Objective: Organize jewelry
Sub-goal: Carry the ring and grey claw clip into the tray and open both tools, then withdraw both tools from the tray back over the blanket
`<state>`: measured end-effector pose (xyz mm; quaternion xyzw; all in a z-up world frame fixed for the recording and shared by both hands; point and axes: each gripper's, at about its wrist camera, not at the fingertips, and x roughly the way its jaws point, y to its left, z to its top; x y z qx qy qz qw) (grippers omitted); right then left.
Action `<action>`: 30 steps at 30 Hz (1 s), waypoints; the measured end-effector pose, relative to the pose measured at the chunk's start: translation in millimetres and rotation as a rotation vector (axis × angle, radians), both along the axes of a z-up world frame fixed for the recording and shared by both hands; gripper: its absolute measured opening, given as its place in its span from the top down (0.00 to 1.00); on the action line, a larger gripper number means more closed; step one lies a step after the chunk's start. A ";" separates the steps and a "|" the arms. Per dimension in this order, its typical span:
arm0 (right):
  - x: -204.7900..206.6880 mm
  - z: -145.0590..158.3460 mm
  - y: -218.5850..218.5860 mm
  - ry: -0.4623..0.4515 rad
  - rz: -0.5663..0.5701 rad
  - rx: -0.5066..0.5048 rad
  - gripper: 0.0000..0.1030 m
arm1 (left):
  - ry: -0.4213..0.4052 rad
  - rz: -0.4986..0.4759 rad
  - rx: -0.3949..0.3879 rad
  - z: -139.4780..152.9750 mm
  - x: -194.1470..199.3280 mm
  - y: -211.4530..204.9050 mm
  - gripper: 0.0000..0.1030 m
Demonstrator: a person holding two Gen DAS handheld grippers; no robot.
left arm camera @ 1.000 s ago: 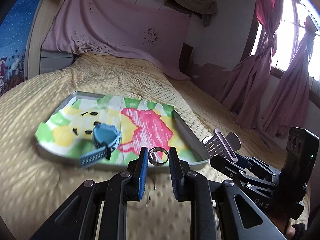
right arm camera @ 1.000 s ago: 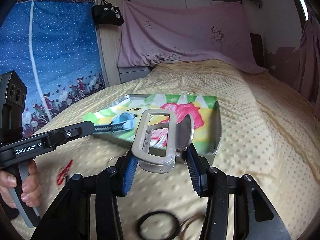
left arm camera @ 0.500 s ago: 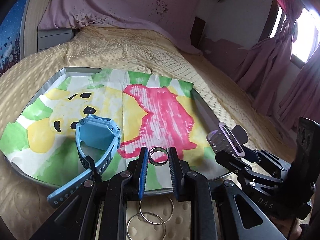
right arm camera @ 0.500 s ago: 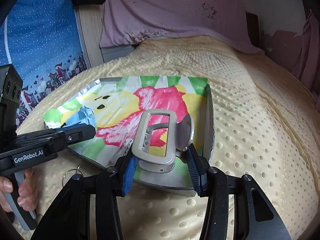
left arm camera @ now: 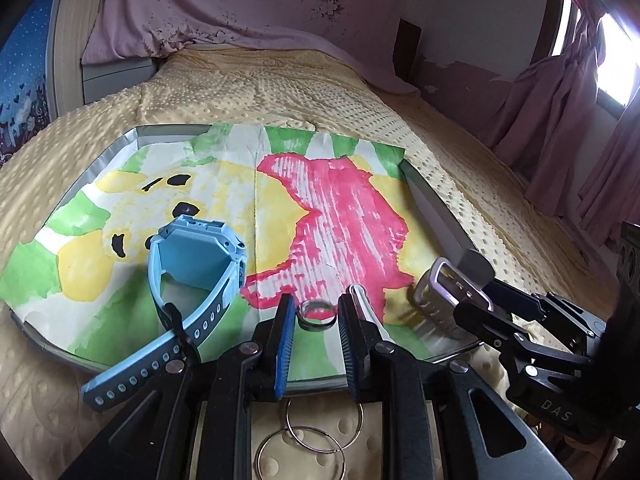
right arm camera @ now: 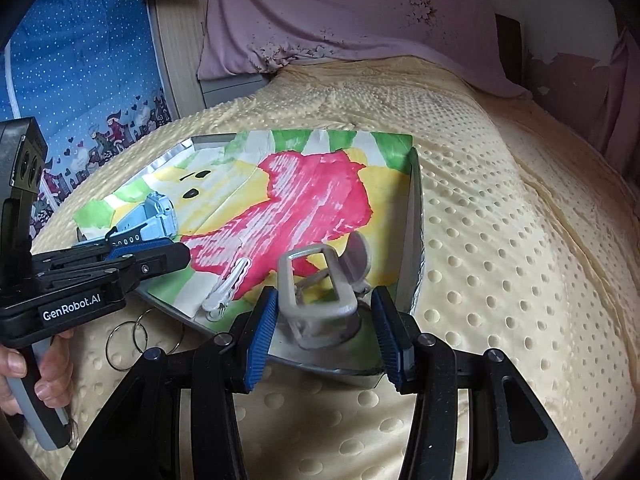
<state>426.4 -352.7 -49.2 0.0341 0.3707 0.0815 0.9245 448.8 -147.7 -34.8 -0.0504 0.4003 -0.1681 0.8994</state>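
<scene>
A metal tray (left arm camera: 436, 216) lined with a painted paper sits on the bed; it also shows in the right wrist view (right arm camera: 416, 248). My left gripper (left arm camera: 316, 316) holds a small silver ring (left arm camera: 317, 315) between its pads, low over the tray's near edge. A blue watch (left arm camera: 196, 264) lies on the tray to its left. My right gripper (right arm camera: 324, 312) has spread open; the grey hair claw clip (right arm camera: 320, 300) rests on the tray's near corner between the pads, apart from them. The clip also shows in the left wrist view (left arm camera: 448, 292). A white hair clip (right arm camera: 226, 284) lies on the paper.
Thin hoop rings (left arm camera: 316, 432) lie on the yellow dotted blanket (right arm camera: 500, 240) just in front of the tray, also seen in the right wrist view (right arm camera: 128, 336). A pink sheet (left arm camera: 248, 4) hangs at the headboard. Pink curtains (left arm camera: 560, 120) hang at right.
Both grippers moved forward and down over the tray. The right gripper opened and let the claw clip down onto the tray's near corner. The left still holds the ring.
</scene>
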 end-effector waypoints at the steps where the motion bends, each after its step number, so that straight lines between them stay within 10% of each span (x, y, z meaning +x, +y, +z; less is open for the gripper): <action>1: -2.3 0.8 -1.1 -0.005 0.001 0.008 0.58 | -0.002 0.002 -0.008 0.6 -0.9 0.9 0.78; 11: -44.6 17.4 -25.5 -0.132 -0.043 0.050 0.57 | -0.030 0.031 -0.047 10.5 -20.8 7.3 0.74; 16: -68.4 30.0 -35.6 -0.202 -0.074 0.061 0.43 | -0.087 0.064 -0.066 20.4 -43.0 10.0 0.35; 30: -150.3 55.6 -44.3 -0.374 -0.136 0.104 0.07 | -0.326 0.149 -0.042 52.4 -133.1 34.0 0.00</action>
